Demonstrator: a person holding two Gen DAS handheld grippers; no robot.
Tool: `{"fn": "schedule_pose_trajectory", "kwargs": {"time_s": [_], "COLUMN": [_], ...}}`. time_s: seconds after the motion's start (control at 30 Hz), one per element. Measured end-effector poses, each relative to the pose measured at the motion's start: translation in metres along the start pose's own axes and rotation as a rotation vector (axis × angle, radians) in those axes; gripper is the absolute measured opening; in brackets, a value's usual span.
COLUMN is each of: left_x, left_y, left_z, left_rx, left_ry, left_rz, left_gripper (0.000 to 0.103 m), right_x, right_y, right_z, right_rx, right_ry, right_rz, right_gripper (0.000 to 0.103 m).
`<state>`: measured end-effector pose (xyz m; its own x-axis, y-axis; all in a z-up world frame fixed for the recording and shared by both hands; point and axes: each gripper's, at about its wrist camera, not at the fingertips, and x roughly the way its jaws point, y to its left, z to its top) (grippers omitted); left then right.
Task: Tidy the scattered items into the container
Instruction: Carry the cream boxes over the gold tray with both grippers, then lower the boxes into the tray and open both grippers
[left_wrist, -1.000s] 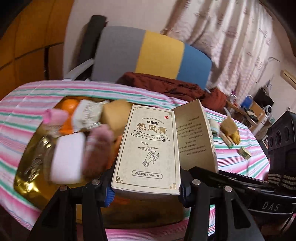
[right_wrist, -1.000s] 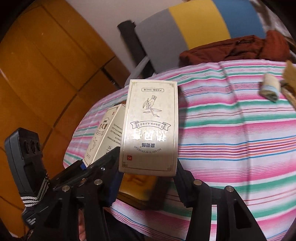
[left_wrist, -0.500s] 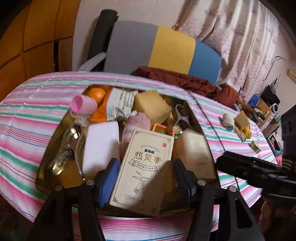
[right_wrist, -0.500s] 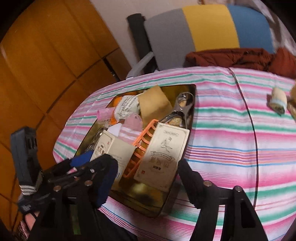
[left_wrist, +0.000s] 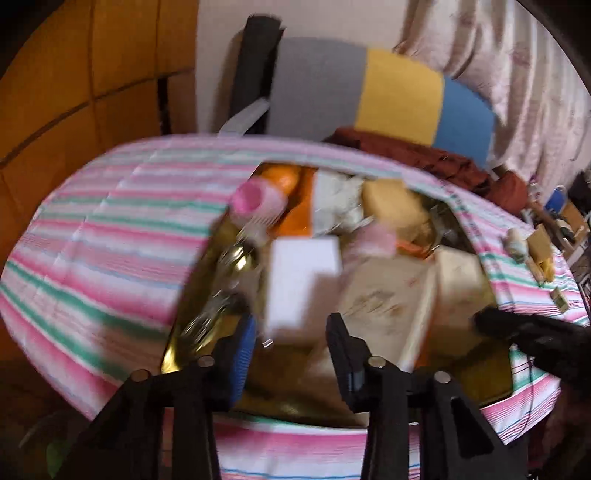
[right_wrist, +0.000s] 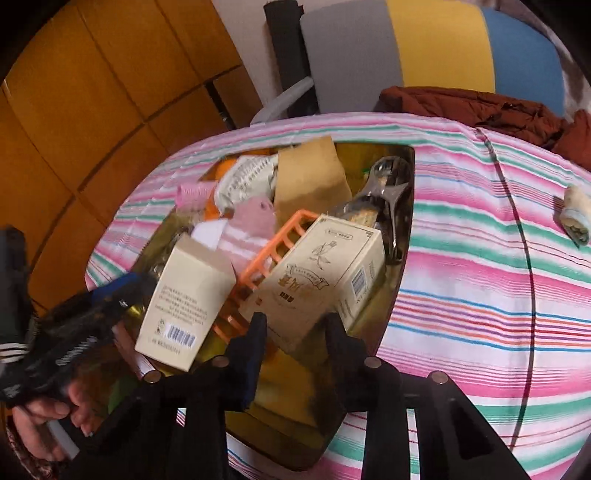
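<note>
Striped cloth, shiny gold tray, 2 cardboard boxes, empty parted jaws

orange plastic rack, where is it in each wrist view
Left wrist view: orange plastic rack shows only as a blurred sliver in the middle of the gold tray, behind the cream boxes.
Right wrist view: orange plastic rack sits mid-picture, between the two cream boxes.
Shared landmark: the white sponge block, left of the rack in both.

Your left wrist view is smeared with motion blur ahead of the jaws; the right one stays sharper. Light is dim and warm, fisheye bending the edges into black corners.
</note>
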<state>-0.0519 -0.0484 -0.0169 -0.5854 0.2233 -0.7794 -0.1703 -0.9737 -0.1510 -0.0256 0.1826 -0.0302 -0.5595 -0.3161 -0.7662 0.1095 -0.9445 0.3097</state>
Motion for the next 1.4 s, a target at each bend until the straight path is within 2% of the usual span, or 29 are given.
{"fn": "schedule_pose_trajectory", "kwargs": {"time_s": [0.13,0.2,0.27,0.37,0.47,0.53,0.63,0.73,0.83,0.9,1.03,1.1,1.2,1.3,1.4], "left_x": [-0.009,-0.013,-0.016,-0.02,-0.02,-0.022,-0.022,-0.022,-0.019,-0.017,-0.018,-0.022,-0.026,-0.022,-0.016], "left_y": [0.01,0.009,0.009,0.01,0.011,0.014,0.016,0.012,0.003,-0.003,-0.011,-0.012,-0.01,-0.012,-0.023], "left_z": [-0.011,-0.012,-0.013,-0.012,-0.011,-0.012,-0.013,-0.013,-0.016,-0.017,-0.016,-0.015,-0.012,-0.011,-0.013], "left_rx": [-0.069,-0.076,-0.081,-0.084,-0.086,-0.092,-0.104,-0.101,-0.077,-0.063,-0.045,-0.038,-0.051,-0.043,0.013], "left_ry": [-0.046,-0.068,-0.086,-0.103,-0.099,-0.102,-0.099,-0.093,-0.081,-0.079,-0.084,-0.101,-0.119,-0.094,-0.078], "left_rz": [-0.099,-0.103,-0.108,-0.104,-0.093,-0.077,-0.07,-0.075,-0.076,-0.081,-0.079,-0.059,-0.053,-0.076,-0.066], "left_gripper": [0.035,0.035,0.036,0.037,0.037,0.037,0.037,0.037,0.037,0.037,0.037,0.037,0.038,0.038,0.042], "right_x": [-0.014,-0.013,-0.005,0.014,0.036,0.048,0.055,0.057,0.057,0.048,0.04,0.037,0.029,0.017,0.012], "right_y": [0.015,0.027,0.037,0.054,0.068,0.078,0.088,0.078,0.059,0.046,0.036,0.032,0.033,0.037,0.037], "right_z": [0.0,0.001,0.003,0.008,0.014,0.021,0.027,0.03,0.02,0.014,0.014,0.017,0.02,0.021,0.018], "right_rx": [-0.042,-0.089,-0.119,-0.166,-0.19,-0.201,-0.271,-0.241,-0.219,-0.202,-0.226,-0.202,-0.188,-0.147,-0.124], "right_ry": [-0.053,-0.037,-0.006,0.04,0.076,0.068,0.037,0.083,0.142,0.137,0.162,0.174,0.149,0.101,0.074], "right_rz": [0.037,0.062,0.086,0.078,0.1,0.12,0.093,0.082,0.026,0.023,-0.048,-0.041,0.015,0.085,0.086], "right_gripper": [0.034,0.034,0.027,0.019,0.015,0.016,0.015,0.016,0.014,0.011,0.01,0.01,0.013,0.014,0.014]}}
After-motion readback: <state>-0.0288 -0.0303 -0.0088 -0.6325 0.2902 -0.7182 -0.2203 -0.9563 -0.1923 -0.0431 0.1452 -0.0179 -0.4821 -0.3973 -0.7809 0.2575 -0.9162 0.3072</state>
